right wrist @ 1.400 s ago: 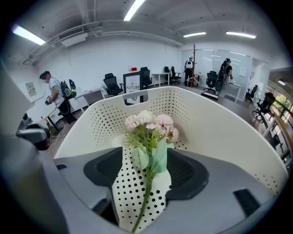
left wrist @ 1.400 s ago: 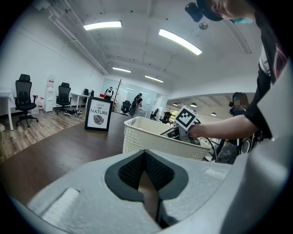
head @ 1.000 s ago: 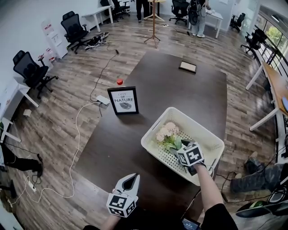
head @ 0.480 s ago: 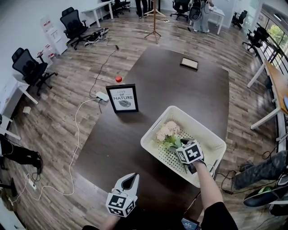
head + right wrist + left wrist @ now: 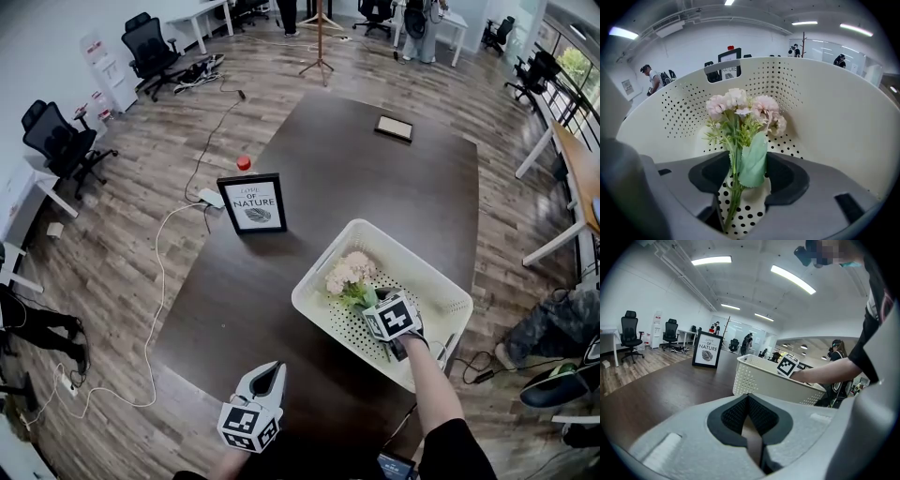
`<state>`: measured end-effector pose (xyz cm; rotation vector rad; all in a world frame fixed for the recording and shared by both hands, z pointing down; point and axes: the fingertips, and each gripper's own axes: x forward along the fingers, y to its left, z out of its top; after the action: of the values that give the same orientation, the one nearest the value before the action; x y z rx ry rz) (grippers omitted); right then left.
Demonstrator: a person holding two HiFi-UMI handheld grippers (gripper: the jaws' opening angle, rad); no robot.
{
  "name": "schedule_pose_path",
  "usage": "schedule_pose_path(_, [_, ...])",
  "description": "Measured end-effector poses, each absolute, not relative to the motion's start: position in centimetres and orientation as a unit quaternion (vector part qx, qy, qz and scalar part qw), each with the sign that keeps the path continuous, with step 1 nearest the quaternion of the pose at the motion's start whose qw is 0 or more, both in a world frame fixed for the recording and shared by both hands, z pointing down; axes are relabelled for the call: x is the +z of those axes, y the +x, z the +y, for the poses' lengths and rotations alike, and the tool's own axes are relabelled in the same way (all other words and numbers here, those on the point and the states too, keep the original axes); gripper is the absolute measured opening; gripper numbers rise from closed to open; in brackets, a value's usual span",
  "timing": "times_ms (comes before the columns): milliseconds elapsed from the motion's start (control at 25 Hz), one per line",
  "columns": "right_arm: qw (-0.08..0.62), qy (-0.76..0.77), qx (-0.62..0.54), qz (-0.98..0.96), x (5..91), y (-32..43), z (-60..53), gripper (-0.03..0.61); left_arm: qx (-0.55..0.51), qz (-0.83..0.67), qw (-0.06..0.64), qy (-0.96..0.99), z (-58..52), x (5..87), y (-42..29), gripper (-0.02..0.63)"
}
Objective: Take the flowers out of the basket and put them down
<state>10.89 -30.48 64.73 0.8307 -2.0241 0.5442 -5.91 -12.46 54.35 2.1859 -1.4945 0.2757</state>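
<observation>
flowers: still lying in the white basket, pink heads toward the far-left corner, stems running back toward me. they sit where they did a second ago, so nothing is lifted yet.

right gripper: down inside the basket, pointing steeply at its dotted floor. its jaws have just been closing in and now straddle the green stems and one broad leaf. i still see a gap between the dark pads and the stems on both sides, so they are not gripped yet. my read is that the grasp is nearly made, and a bit more squeeze should catch the bundle low on the stems.

left gripper: jaws together, holding nothing, hovering over the dark table near its front edge, well apart from the basket and not moved to speak of.

risk, as i judge it: stems are thin, and the leaf could take the pinch instead.

open table left of the basket, in front of the framed sign, looks fit for putting them down.
</observation>
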Motion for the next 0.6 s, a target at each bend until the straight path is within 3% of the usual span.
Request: schedule_pose_path(600, [0.427, 0.335, 0.239, -0.805, 66.2, 10.7, -30.2, 0.202, 0.114, -0.561, 0.240, 0.784, -12.0, 55.6, -6.9, 0.009])
